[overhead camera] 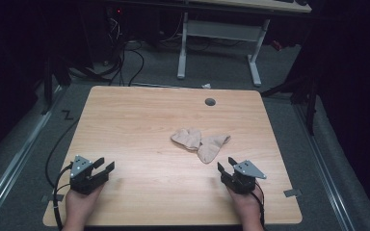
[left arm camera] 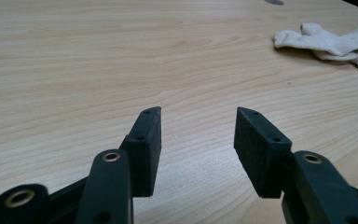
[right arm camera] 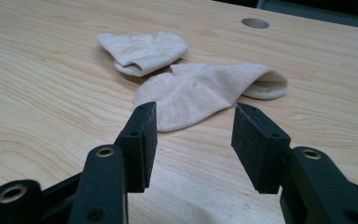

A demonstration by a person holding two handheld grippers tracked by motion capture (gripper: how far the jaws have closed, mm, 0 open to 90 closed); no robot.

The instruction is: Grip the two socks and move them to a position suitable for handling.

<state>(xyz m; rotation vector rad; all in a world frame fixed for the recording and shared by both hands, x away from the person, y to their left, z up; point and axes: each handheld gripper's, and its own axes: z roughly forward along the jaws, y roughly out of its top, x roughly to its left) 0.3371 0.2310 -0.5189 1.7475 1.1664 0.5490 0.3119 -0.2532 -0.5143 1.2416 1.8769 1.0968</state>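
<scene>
Your right claw (overhead camera: 227,168) gapes empty, the socks (overhead camera: 201,142) lying just ahead of it, long axis slanting across its jaws. Your left claw (overhead camera: 104,166), also wide and empty, sits farther off on the desk (overhead camera: 139,120).

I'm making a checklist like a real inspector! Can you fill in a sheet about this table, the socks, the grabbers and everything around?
Surface: wooden table, bare apart from the socks; round hole near the far edge.
Job's things: two cream socks, crumpled and lying against each other, right of centre.
Clutter: nothing seen on the table; a small white scrap on the floor beyond it.
Grippers: left gripper open and empty near the front left; right gripper open and empty, just short of the nearer sock.
Cables: black cable trailing from the left gripper; more cables on the floor behind.
Surroundings: white-legged desk behind, grey carpet, dark room.
</scene>
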